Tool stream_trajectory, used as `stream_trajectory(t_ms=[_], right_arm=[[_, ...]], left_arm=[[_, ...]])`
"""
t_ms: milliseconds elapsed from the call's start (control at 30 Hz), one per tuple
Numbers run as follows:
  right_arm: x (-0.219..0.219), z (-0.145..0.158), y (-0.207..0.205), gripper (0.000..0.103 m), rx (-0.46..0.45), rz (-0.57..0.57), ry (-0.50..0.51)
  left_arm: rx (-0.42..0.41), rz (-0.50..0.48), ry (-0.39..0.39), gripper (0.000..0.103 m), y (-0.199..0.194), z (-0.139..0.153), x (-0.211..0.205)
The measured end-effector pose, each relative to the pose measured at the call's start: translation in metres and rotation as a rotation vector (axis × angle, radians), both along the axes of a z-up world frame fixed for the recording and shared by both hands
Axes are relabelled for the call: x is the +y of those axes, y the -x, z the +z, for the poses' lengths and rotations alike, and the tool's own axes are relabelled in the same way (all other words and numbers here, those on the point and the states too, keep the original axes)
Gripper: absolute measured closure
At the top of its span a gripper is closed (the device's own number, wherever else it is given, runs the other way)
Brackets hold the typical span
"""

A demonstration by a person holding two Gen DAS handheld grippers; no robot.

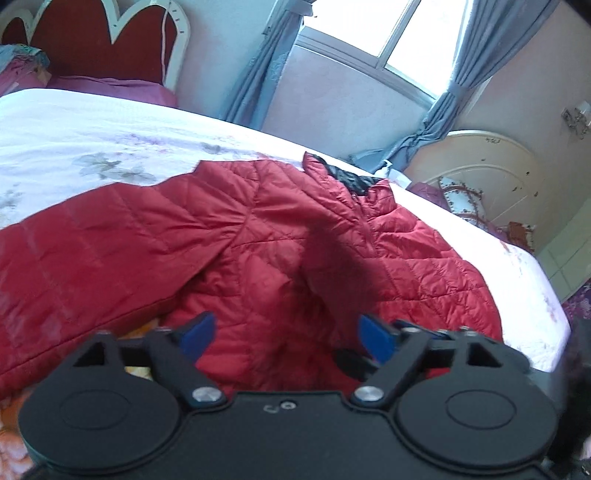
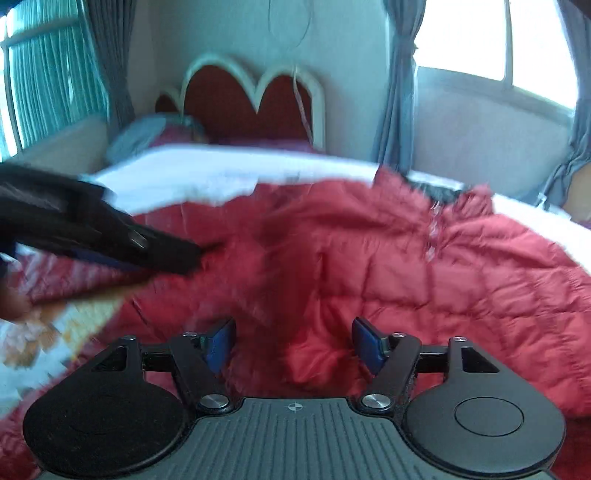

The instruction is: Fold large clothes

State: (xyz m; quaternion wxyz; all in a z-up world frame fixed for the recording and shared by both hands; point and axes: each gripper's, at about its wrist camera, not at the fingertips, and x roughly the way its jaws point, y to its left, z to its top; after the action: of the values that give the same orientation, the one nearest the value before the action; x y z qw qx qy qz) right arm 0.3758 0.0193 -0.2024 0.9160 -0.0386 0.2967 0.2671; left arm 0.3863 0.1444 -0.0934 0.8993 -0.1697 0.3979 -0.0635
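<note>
The red quilted jacket lies spread on the bed, over the white bedspread with pale flowers, near the edge of the bed closest to the cameras. In the left wrist view its long axis runs from the near edge toward the far right corner of the bed, where the collar shows a black lining. One sleeve stretches out to the left, roughly along the near edge of the bed, and its fabric lies flat with some creases. The body of the jacket reaches close to the right edge of the bed.

The left hand-held gripper hangs over the lower middle of the jacket. Its jaws stand wide apart, the blue pads press on nothing, and it holds nothing.

The right hand-held gripper is also over the jacket, near its lower part. Its jaws are open, a little less wide than the left ones, and nothing is gripped between the blue pads. This view is blurred. In it, the left hand-held gripper comes in from the left side, above the sleeve.

Behind the bed stands a red headboard with a white scalloped frame, and grey-blue curtains hang beside the window.
</note>
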Motion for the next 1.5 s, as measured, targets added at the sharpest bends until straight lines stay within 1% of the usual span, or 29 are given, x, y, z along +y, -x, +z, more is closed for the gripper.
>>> stream_trajectory(t_ms=[67,100,133,167,200,233,300,333,367,400,467,533,633,667,700,800,933,967,1000,1033,1100,1133,1200,1267,1333,1367,1433,1467,1500], right_arm=[[-0.020,0.010,0.004,0.036,-0.018,-0.052,-0.021],[-0.031,0.015,0.004,0.039,-0.029,-0.085,-0.043],[-0.047,0.019,0.002,0.055,-0.027,-0.128,-0.064],[-0.061,0.020,0.000,0.068,-0.017,-0.174,-0.073],[-0.078,0.022,0.001,0.071,-0.010,-0.234,-0.087],[-0.096,0.022,0.000,0.073,-0.004,-0.295,-0.108],[-0.128,0.022,-0.001,0.075,0.012,-0.412,-0.143],[-0.146,0.021,0.002,0.082,0.024,-0.472,-0.160],[-0.161,0.020,0.002,0.088,0.039,-0.525,-0.175],[-0.174,0.017,0.001,0.090,0.055,-0.570,-0.187],[-0.193,0.011,-0.001,0.091,0.085,-0.629,-0.217],[-0.205,0.010,0.002,0.091,0.093,-0.656,-0.219],[-0.210,0.009,0.000,0.091,0.090,-0.654,-0.220],[-0.213,0.010,0.001,0.091,0.090,-0.646,-0.218],[-0.212,0.011,0.000,0.091,0.091,-0.636,-0.212],[-0.207,0.011,-0.016,0.091,0.088,-0.599,-0.192],[-0.199,0.002,-0.046,0.091,0.077,-0.564,-0.133],[-0.196,-0.008,-0.058,0.091,0.106,-0.568,-0.088],[-0.195,-0.022,-0.071,0.091,0.160,-0.577,-0.040],[-0.196,-0.036,-0.080,0.091,0.216,-0.576,-0.024],[-0.199,-0.035,-0.080,0.091,0.212,-0.576,-0.029],[-0.201,-0.028,-0.075,0.091,0.192,-0.585,-0.041],[-0.205,-0.010,-0.055,0.091,0.133,-0.590,-0.093],[-0.204,-0.001,-0.040,0.091,0.097,-0.583,-0.106],[-0.199,-0.005,-0.039,0.091,0.113,-0.572,-0.093],[-0.195,-0.012,-0.043,0.091,0.142,-0.564,-0.078],[-0.190,-0.032,-0.054,0.091,0.220,-0.564,-0.025],[-0.189,-0.037,-0.055,0.091,0.221,-0.564,-0.023],[-0.189,-0.034,-0.054,0.091,0.222,-0.567,-0.023]], left_arm=[[-0.006,-0.027,0.010,0.011,-0.007,-0.004,-0.006],[0.004,-0.045,-0.005,0.011,-0.014,-0.007,-0.012],[0.017,-0.051,-0.029,0.013,-0.019,-0.011,-0.016],[0.041,-0.048,-0.052,0.020,-0.025,-0.017,-0.019],[0.071,-0.045,-0.056,0.026,-0.033,-0.024,-0.020],[0.094,-0.040,-0.057,0.030,-0.038,-0.029,-0.020],[0.123,-0.022,-0.078,0.045,-0.045,-0.039,-0.019],[0.124,-0.018,-0.092,0.050,-0.047,-0.043,-0.019],[0.116,-0.022,-0.101,0.068,-0.048,-0.045,-0.019],[0.107,-0.030,-0.106,0.084,-0.051,-0.047,-0.021],[0.087,-0.033,-0.100,0.086,-0.055,-0.045,-0.022],[0.008,-0.017,-0.088,0.087,-0.054,-0.030,-0.020],[-0.085,0.034,-0.137,0.087,-0.046,-0.006,-0.011],[-0.086,0.041,-0.146,0.087,-0.045,-0.006,-0.006],[-0.065,0.034,-0.160,0.087,-0.045,-0.009,-0.003],[0.004,0.011,-0.162,0.087,-0.046,-0.027,0.000],[0.026,0.024,-0.185,0.087,-0.044,-0.041,-0.007],[0.033,0.025,-0.194,0.087,-0.045,-0.046,-0.007],[0.038,0.023,-0.203,0.086,-0.048,-0.050,-0.009],[0.039,0.017,-0.210,0.085,-0.049,-0.053,-0.010],[0.038,0.006,-0.228,0.081,-0.049,-0.050,-0.010],[0.028,0.014,-0.240,0.080,-0.044,-0.045,-0.009],[-0.020,0.036,-0.263,0.081,-0.029,-0.031,-0.010],[-0.063,0.060,-0.258,0.083,-0.016,-0.019,-0.014],[-0.081,0.049,-0.259,0.082,-0.014,-0.017,-0.027],[-0.077,0.037,-0.270,0.083,-0.018,-0.021,-0.034],[-0.023,-0.004,-0.262,0.079,-0.032,-0.037,-0.045],[0.014,-0.015,-0.256,0.078,-0.040,-0.048,-0.047],[0.034,-0.019,-0.256,0.079,-0.044,-0.055,-0.049]])
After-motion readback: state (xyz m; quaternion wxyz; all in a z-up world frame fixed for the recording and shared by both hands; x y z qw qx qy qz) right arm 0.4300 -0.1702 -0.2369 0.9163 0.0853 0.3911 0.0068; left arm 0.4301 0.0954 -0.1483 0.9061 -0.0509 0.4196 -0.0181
